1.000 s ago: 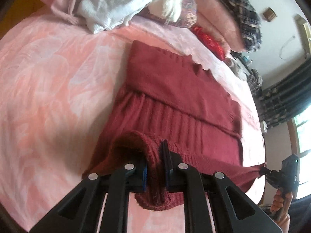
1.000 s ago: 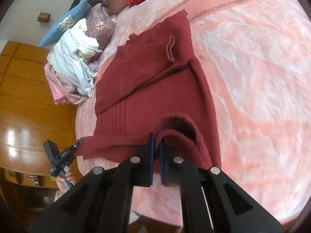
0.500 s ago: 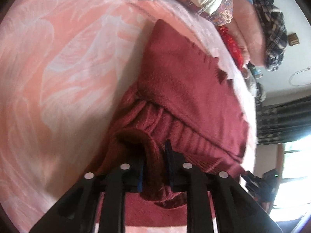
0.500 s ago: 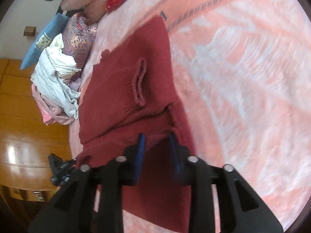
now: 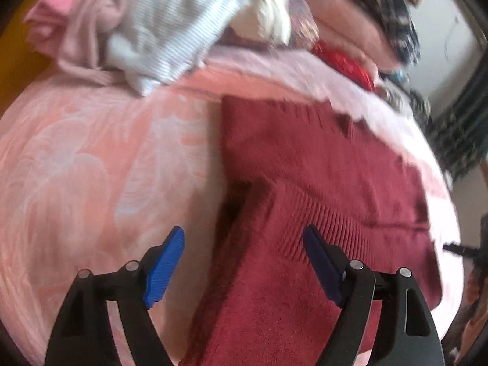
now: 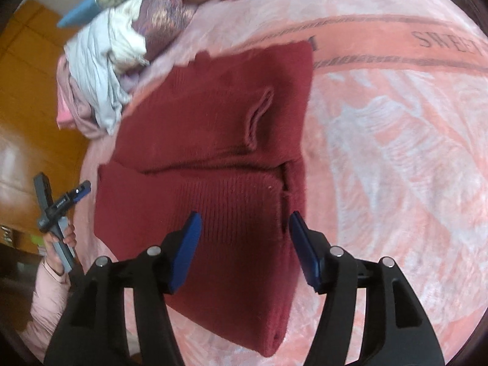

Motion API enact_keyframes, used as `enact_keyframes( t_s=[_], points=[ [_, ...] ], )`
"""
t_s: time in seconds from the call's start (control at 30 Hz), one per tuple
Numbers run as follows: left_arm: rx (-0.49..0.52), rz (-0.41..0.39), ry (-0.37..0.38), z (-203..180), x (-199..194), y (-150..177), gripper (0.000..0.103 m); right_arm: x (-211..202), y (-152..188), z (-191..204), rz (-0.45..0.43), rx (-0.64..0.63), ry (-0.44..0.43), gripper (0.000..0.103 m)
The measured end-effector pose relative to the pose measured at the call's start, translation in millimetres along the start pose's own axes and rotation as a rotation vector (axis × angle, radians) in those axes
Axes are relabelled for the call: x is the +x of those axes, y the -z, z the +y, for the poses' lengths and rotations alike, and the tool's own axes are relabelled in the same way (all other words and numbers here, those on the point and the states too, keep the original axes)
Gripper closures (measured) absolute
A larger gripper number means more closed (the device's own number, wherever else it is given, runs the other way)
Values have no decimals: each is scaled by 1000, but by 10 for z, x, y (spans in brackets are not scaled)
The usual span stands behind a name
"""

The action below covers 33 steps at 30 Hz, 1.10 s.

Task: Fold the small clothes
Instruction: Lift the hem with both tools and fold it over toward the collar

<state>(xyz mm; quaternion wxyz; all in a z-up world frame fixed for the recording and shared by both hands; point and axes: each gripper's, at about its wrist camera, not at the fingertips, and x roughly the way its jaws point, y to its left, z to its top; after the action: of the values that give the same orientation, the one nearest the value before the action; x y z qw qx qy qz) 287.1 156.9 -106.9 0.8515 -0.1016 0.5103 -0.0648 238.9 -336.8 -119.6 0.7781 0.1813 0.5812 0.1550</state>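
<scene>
The left hand-held gripper (image 5: 244, 262) and the right hand-held gripper (image 6: 245, 250), blue-padded jaws spreading apart and pressing on nothing, hover just above a dark red knitted sweater (image 6: 219, 158) lying folded on a pink patterned bed blanket (image 6: 381, 158) (the left view is blurred). Beyond the sweater, a heap of white and pale pink clothes (image 5: 158, 30) sits near the bed's far edge.

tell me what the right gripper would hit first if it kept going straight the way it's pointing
Most likely the folded red sweater: the right gripper, jaws opening with nothing held, points down at its ribbed lower fold. Depth is hard to judge.
</scene>
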Motion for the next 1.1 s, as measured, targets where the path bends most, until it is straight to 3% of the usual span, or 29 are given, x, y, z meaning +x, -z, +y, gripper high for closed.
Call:
enact_keyframes(
  t_s=[0.33,0.37,0.43,0.47,0.5,0.53,0.6,0.63,0.7,0.8,0.87,0.93,0.97,1.0,1.07,1.1],
  points=[
    [216,19,-104,-370,369,88,17,358,3,109,61,-55,74,41],
    [246,21,-110,-402,402,118,17,398,15,132,72,-71,79,44],
    [285,24,-115,-450,443,172,33,479,57,201,100,-119,95,67],
    [302,29,-114,-471,460,198,48,501,80,236,112,-138,86,91],
    [312,30,-110,-481,464,218,60,502,90,267,116,-147,66,97],
    [319,25,-111,-487,451,234,66,478,102,295,112,-157,43,97],
    [324,6,-100,-472,375,245,89,390,112,364,95,-191,6,97],
    [317,-1,-86,-457,336,240,90,344,106,385,85,-193,-17,98],
    [278,-26,-16,-388,209,227,92,232,95,400,60,-193,-76,98],
    [252,-48,74,-321,75,233,93,200,91,418,49,-221,-44,98],
    [267,-50,76,-350,70,250,93,281,85,395,66,-212,-22,97],
    [278,-39,67,-375,132,255,92,388,91,386,81,-207,14,90],
    [271,-22,64,-377,194,241,92,433,105,370,88,-205,36,77],
    [265,-5,66,-379,245,234,89,470,113,362,95,-205,53,59],
    [249,18,49,-382,359,210,79,526,131,350,96,-213,74,48],
    [247,22,42,-393,398,205,63,533,145,349,99,-217,73,44]
  ],
)
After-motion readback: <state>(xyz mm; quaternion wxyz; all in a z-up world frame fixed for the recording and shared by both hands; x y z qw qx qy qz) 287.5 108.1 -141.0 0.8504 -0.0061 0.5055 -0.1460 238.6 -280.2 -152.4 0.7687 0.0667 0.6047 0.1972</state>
